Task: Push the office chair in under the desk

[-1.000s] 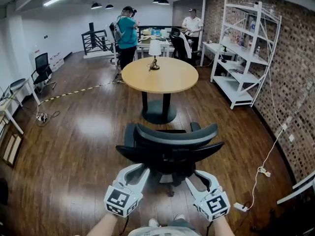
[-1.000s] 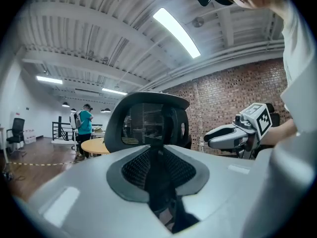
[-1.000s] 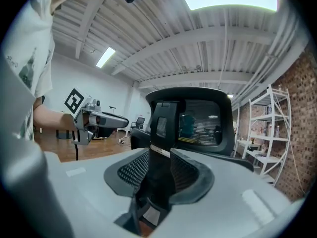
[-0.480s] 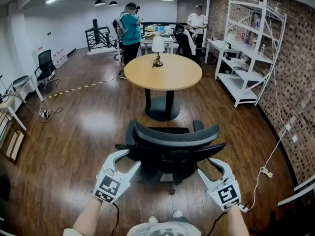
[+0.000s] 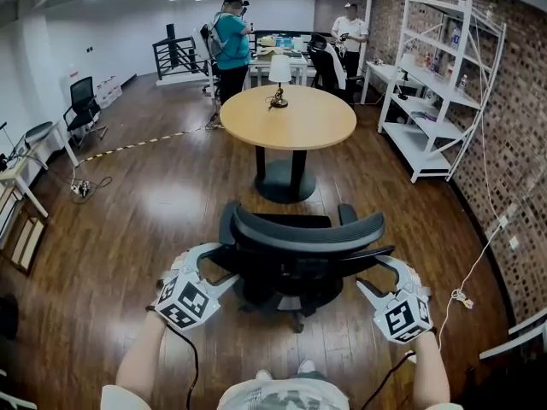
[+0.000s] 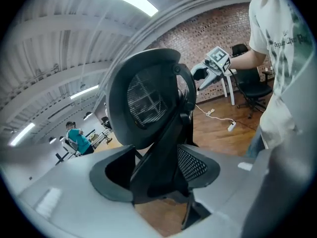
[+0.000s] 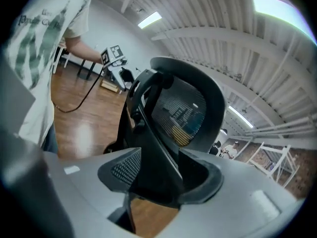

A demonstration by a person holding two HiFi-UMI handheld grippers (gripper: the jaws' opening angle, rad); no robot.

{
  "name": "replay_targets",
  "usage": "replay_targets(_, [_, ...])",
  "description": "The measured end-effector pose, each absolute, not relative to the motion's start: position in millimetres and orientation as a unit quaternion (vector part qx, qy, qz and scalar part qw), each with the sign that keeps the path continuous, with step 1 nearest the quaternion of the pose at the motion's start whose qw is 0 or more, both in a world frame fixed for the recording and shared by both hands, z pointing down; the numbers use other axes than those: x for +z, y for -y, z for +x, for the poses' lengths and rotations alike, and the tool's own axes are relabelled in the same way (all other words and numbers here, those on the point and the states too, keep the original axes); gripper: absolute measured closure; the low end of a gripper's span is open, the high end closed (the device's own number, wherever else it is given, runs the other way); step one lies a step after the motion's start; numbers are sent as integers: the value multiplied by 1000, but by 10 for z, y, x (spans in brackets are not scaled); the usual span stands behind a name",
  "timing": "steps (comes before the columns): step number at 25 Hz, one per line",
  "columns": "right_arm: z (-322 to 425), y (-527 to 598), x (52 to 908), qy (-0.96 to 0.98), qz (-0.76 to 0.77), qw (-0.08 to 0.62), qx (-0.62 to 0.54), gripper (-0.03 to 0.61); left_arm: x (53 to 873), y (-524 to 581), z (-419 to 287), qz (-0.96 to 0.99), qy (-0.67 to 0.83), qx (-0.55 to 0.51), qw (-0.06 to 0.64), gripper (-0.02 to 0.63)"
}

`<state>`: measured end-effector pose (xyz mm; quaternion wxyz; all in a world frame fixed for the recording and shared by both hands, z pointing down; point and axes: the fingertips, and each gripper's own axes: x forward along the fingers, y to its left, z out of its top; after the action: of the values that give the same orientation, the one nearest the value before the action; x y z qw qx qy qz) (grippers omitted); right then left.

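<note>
Now the left gripper (image 5: 215, 266) and the right gripper (image 5: 376, 276) are both wide open. Their jaws have just been opening. Each has a side of the office chair (image 5: 299, 246) between its jaws, not squeezed. I think both should push evenly, so the chair rolls straight. It stands well apart from the round table (image 5: 291, 118), seat toward it. The table's dark foot (image 5: 282, 182) may stop the wheels. A white cable (image 5: 459, 297) lies off to the right.
</note>
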<state>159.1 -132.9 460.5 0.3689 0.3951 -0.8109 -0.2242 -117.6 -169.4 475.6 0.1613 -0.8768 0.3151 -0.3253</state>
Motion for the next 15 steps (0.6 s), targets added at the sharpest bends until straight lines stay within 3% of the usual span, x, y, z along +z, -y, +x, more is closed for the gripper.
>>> replay_targets(5, [1735,1571,4738,785,363,437,-244,354,4968,1841,-1206,-855,-283,-393,187,344])
replay_targets(15, [1778,1824,5011,782,301,493,-236,354,5192,2055,-1172,-822,-245,-468,213,344])
